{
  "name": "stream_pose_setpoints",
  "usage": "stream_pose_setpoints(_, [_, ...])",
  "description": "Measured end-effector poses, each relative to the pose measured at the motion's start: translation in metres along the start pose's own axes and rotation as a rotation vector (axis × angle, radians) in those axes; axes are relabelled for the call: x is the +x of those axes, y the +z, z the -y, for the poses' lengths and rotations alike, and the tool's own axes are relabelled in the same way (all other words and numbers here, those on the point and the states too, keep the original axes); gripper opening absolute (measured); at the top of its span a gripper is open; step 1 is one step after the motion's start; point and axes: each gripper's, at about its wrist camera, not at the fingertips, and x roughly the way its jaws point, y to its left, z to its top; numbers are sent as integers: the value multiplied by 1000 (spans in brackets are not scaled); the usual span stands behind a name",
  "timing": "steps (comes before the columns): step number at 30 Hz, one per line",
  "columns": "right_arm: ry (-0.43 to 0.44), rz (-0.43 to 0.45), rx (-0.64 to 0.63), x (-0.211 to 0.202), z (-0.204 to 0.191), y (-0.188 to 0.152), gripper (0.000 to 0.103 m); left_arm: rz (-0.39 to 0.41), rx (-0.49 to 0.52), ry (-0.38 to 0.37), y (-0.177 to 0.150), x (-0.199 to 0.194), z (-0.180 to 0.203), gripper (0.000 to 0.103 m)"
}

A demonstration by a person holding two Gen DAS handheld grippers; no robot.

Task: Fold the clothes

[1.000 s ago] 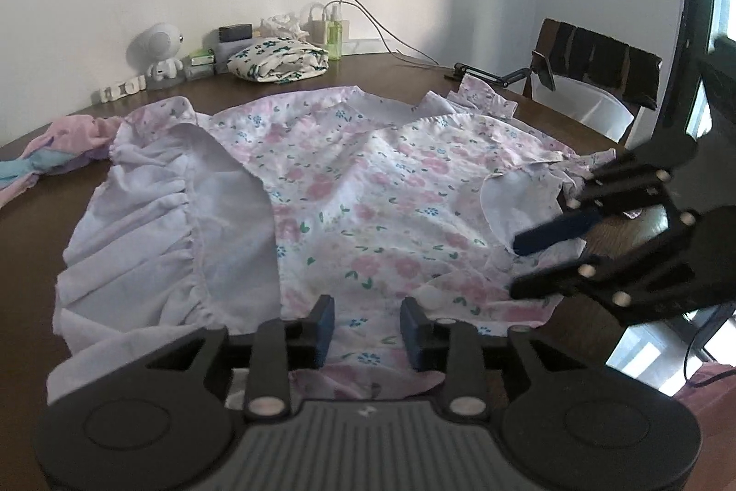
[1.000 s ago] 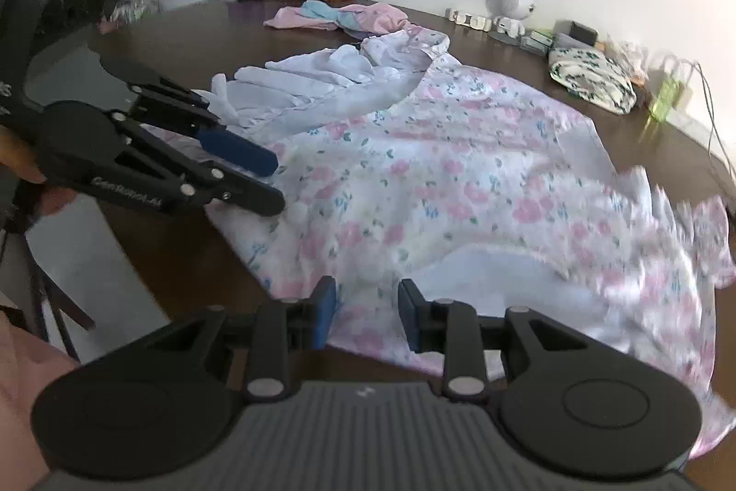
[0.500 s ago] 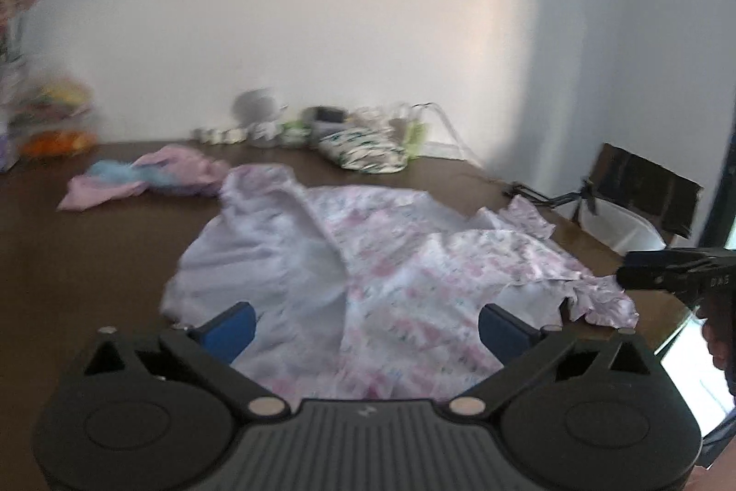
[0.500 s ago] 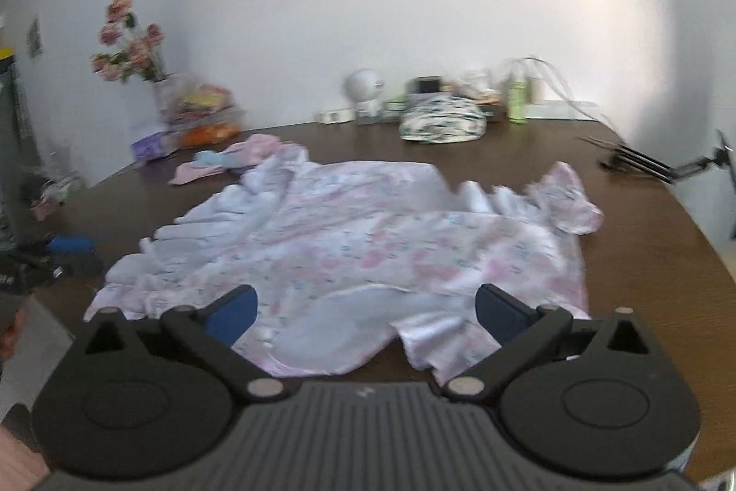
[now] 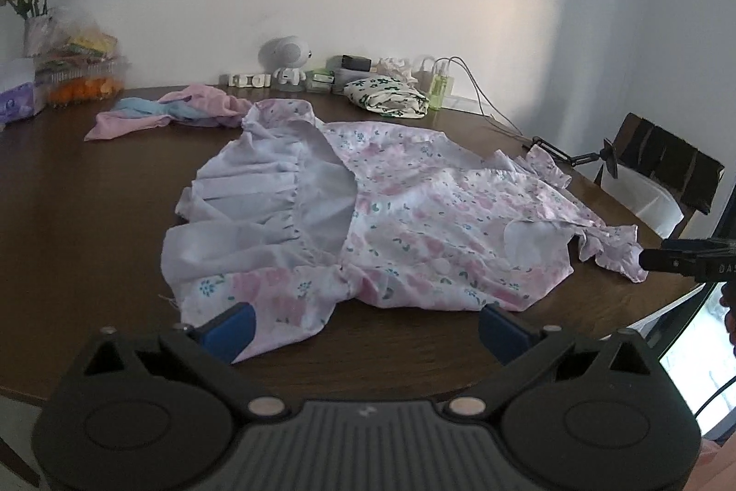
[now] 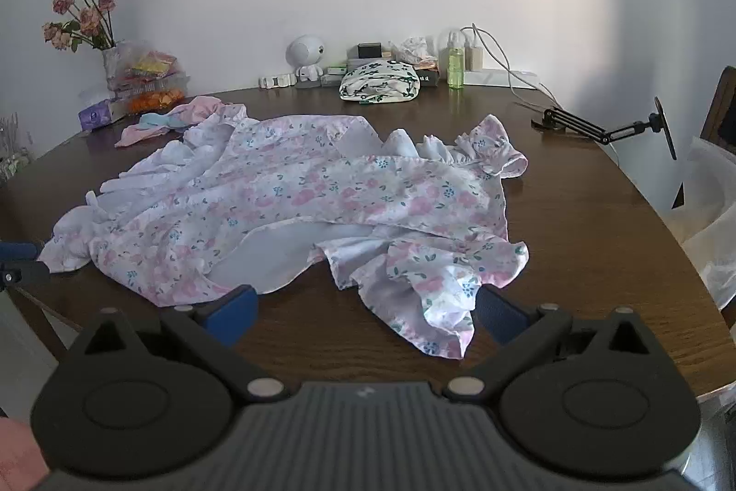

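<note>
— Where's the dress?

— The dress lies spread across the middle of the frame on the tabletop, partly folded, its white lining turned up at centre left.

— And your fingers?

— My left gripper is spread wide at the bottom edge, holding nothing; its left pad overlaps the hem. My right gripper is likewise released, straddling the ruffled sleeve at lower centre of its view.

— Anything else?

— A pink garment at upper left.

One floral dress, one pink-and-blue garment, one folded floral bundle, two tools.
</note>
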Motion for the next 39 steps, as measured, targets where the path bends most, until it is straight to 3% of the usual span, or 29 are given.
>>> stream_pose_setpoints(2, [-13, -3, -12, 0, 1, 0, 103, -11, 15, 22, 0, 2, 2, 103])
stream_pose_setpoints(6, [-91, -44, -155, -2, 15, 3, 103, -54, 85, 101, 4, 8, 1, 100])
stream_pose_setpoints(12, [-203, -128, -429, 0, 40, 8, 102, -138, 276, 197, 16, 23, -1, 89])
stream_pose_setpoints(16, [-203, -192, -606, 18, 53, 12, 97, -184, 382, 212, 22, 38, 8, 82])
stream_pose_setpoints(26, [-35, -126, -1114, 50, 10, 10, 92, -250, 616, 204, 37, 68, 25, 71])
stream_pose_setpoints(31, [6, -119, -1244, 57, -1, 1, 42, -251, 718, 208, 35, 74, 36, 62])
stream_pose_setpoints(32, [12, -116, -1258, 57, -2, -2, 38, -251, 731, 211, 34, 74, 38, 55])
stream_pose_setpoints(34, [20, -119, -1265, 56, -6, -7, 19, -251, 755, 215, 31, 75, 41, 44])
stream_pose_setpoints(39, [3, -113, -1254, 53, -11, -19, 10, -248, 792, 212, 19, 73, 49, 13])
